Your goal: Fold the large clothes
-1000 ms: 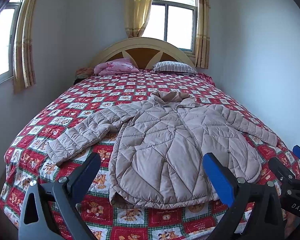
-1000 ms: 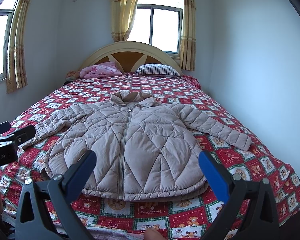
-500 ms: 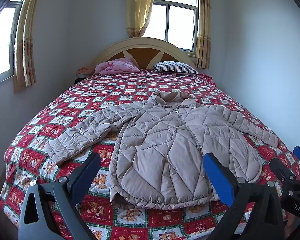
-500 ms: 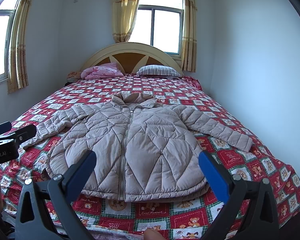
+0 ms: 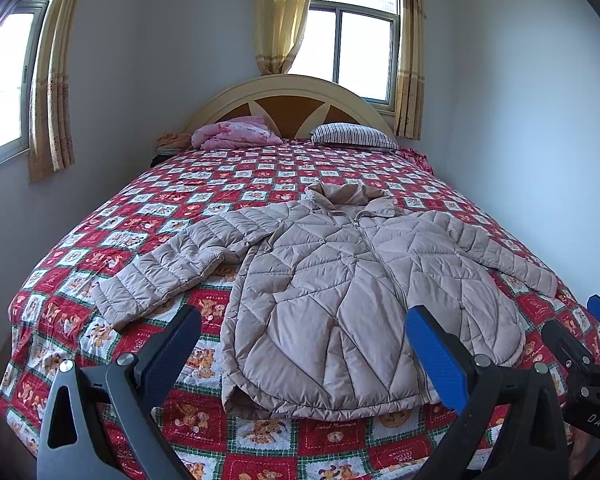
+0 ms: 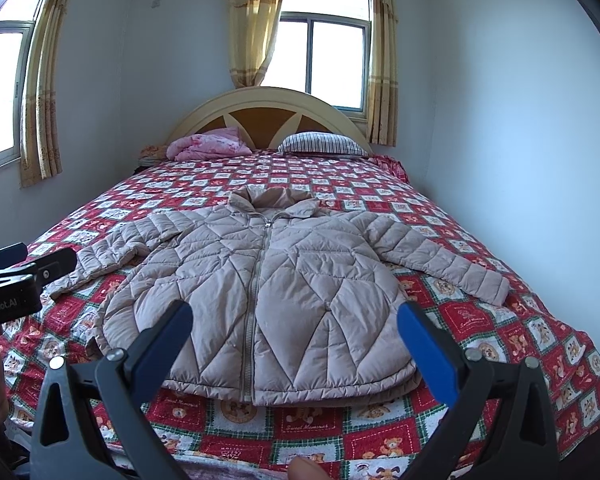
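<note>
A beige quilted puffer jacket (image 5: 340,288) lies flat, front up and zipped, on the bed, both sleeves spread sideways; it also shows in the right wrist view (image 6: 260,292). My left gripper (image 5: 300,344) is open and empty, held above the foot of the bed before the jacket's hem. My right gripper (image 6: 294,340) is open and empty, also before the hem. The right gripper's tips show at the right edge of the left wrist view (image 5: 580,344), and the left gripper shows at the left edge of the right wrist view (image 6: 20,272).
The bed has a red checked bear-print cover (image 5: 220,184). A pink bundle (image 5: 236,136) and a striped pillow (image 5: 352,136) lie by the wooden headboard (image 5: 292,100). White walls close in on both sides; curtained windows stand behind and at left.
Both views have tilted slightly upward, so the jacket sits a little lower in frame. Both grippers stay open; the jacket has not moved.
</note>
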A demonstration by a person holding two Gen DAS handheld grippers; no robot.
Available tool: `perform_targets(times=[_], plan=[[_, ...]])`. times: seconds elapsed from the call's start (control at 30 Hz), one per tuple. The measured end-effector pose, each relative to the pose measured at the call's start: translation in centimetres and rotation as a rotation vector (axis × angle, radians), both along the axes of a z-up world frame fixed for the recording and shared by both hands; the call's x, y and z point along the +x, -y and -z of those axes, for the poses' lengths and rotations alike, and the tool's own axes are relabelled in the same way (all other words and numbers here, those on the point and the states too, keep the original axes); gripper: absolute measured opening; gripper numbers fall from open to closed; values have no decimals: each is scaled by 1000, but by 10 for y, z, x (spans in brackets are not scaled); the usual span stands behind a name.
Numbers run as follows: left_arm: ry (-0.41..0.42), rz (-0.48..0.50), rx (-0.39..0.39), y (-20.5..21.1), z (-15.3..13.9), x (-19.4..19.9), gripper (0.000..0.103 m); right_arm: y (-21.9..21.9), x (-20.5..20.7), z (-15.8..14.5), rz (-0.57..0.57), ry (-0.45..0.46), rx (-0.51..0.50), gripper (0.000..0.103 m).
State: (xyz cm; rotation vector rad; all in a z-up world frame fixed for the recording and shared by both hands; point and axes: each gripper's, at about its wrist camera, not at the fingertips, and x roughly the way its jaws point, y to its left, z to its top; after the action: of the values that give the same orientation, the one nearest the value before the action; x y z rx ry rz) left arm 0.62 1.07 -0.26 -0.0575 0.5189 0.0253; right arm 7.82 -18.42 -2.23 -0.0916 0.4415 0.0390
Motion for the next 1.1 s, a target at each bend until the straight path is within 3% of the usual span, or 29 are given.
perform_targets(times=[0.53,0.7,0.87,1.1], plan=[[-7,-8,-7,-8,3,4,102,1,2,4,-32,-9,19,103],[-16,26,-12,-9,10,16,102,16,10,11,-43,-35,117,103],[-12,59,-19,-14,14,46,102,37,36,32,-20,-112,173,103],[-8,57,59,-12,30,117,102,104,91,70,94,-243,238,103]])
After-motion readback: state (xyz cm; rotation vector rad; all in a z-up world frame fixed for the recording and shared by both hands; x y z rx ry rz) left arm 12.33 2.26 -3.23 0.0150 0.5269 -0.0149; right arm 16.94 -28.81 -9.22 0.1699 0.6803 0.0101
